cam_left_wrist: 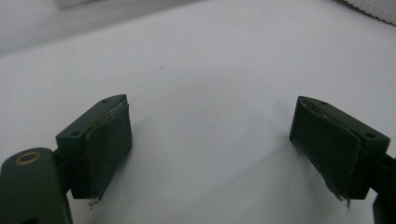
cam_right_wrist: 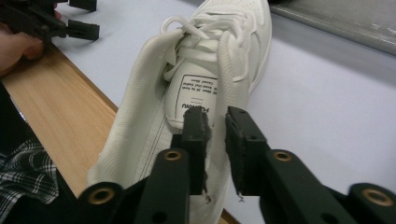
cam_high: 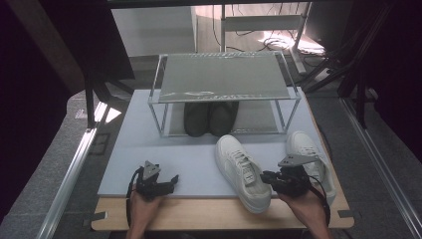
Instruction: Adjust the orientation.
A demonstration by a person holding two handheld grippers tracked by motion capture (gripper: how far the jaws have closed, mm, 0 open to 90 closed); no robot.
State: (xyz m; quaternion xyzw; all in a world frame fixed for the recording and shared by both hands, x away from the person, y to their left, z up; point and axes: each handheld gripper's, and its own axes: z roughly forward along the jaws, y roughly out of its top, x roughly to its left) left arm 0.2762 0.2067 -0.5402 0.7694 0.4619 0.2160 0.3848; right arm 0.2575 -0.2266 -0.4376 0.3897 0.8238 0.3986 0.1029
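two white sneakers (cam_high: 242, 172) (cam_high: 306, 149), two dark shoes (cam_high: 210, 117) under rack (cam_high: 224, 74).

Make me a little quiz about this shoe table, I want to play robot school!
1. True or false: the left gripper has its jaws wide apart with nothing between them.
2. Where are the dark shoes? A: on top of the metal rack. B: on the rack's lower shelf. C: on the table's wooden edge.
3. Fill in: the number of white sneakers lying on the pale mat is ____.
Key: 1 true; 2 B; 3 two.
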